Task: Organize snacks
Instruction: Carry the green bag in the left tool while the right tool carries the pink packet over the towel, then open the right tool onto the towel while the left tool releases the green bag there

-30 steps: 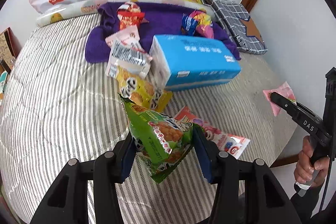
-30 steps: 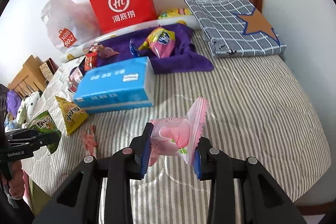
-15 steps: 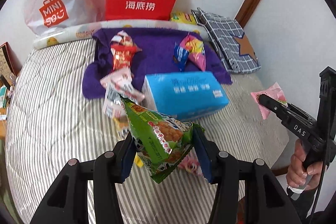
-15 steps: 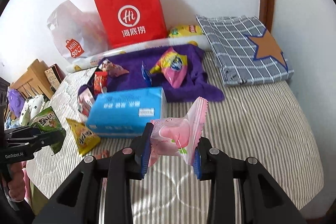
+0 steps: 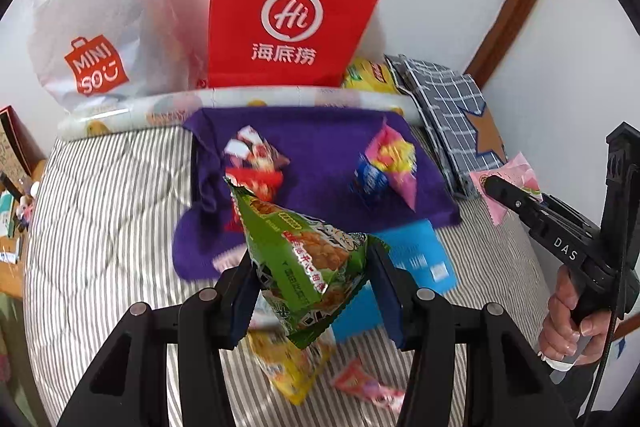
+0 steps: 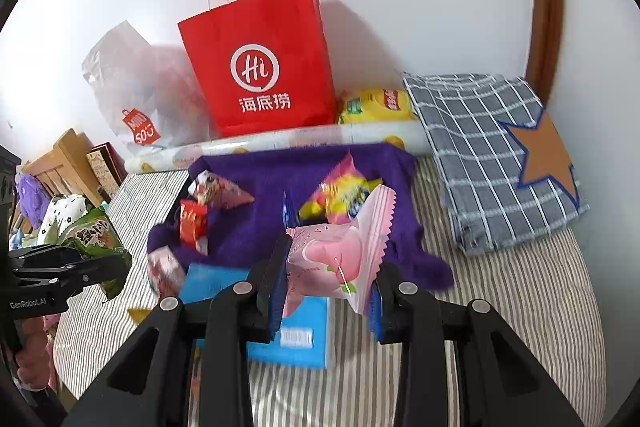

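My left gripper has its 2 fingers squeezed on a green snack bag, held up over the striped bed. My right gripper squeezes a pink snack pack the same way. Under them lie a yellow snack bag and a blue box. Farther off, 2 more snacks sit on a purple cloth. A red paper bag stands at the wall.
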`<action>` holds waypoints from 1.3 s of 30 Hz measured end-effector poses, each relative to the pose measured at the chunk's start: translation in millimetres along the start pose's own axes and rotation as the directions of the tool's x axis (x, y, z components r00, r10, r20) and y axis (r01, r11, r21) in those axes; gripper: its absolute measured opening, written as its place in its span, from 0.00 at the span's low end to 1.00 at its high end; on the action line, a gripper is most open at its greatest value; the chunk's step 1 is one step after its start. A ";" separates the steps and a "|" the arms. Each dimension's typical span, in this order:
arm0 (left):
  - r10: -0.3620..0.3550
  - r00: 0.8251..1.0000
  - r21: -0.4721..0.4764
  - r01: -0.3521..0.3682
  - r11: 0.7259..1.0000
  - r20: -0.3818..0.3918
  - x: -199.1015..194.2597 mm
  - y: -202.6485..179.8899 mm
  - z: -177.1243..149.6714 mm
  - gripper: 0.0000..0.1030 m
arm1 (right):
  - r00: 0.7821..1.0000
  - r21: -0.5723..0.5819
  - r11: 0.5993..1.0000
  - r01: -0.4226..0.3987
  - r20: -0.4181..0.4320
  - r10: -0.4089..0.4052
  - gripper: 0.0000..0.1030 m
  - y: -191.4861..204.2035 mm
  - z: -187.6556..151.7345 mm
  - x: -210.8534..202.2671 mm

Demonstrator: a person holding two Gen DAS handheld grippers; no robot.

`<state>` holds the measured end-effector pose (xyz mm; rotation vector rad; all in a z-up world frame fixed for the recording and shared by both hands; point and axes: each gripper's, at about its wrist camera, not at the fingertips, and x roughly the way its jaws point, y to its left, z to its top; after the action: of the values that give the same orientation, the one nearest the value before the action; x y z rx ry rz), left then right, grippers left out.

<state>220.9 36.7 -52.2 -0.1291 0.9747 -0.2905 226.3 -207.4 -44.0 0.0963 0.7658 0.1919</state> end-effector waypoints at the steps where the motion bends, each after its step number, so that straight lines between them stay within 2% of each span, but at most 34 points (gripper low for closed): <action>1: 0.002 1.000 -0.003 -0.002 1.000 0.002 3.2 3.2 5.7 0.49 | 1.000 -0.003 1.000 -0.001 0.000 0.001 0.32 1.1 4.9 6.0; 10: 0.000 1.000 -0.032 0.000 0.999 -0.008 33.5 31.1 38.5 0.49 | 1.000 -0.008 1.000 -0.020 -0.020 0.020 0.32 5.0 40.6 67.9; 22: -0.053 0.996 -0.027 0.051 0.998 -0.069 81.5 34.0 53.1 0.49 | 0.995 -0.027 0.999 -0.021 -0.099 0.018 0.32 6.8 43.6 139.8; 35: -0.075 0.988 0.003 0.076 0.997 -0.137 115.6 14.2 53.7 0.49 | 0.994 -0.103 0.995 -0.004 -0.111 -0.007 0.37 12.6 36.1 149.8; 39: -0.072 0.986 0.001 0.073 0.997 -0.153 124.3 13.7 52.0 0.49 | 0.995 -0.113 0.994 -0.007 -0.105 -0.004 0.45 12.9 35.6 145.4</action>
<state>332.1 11.4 -125.3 -0.1377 1.1224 -0.3743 351.8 -165.2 -115.2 -0.0210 0.8577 0.2429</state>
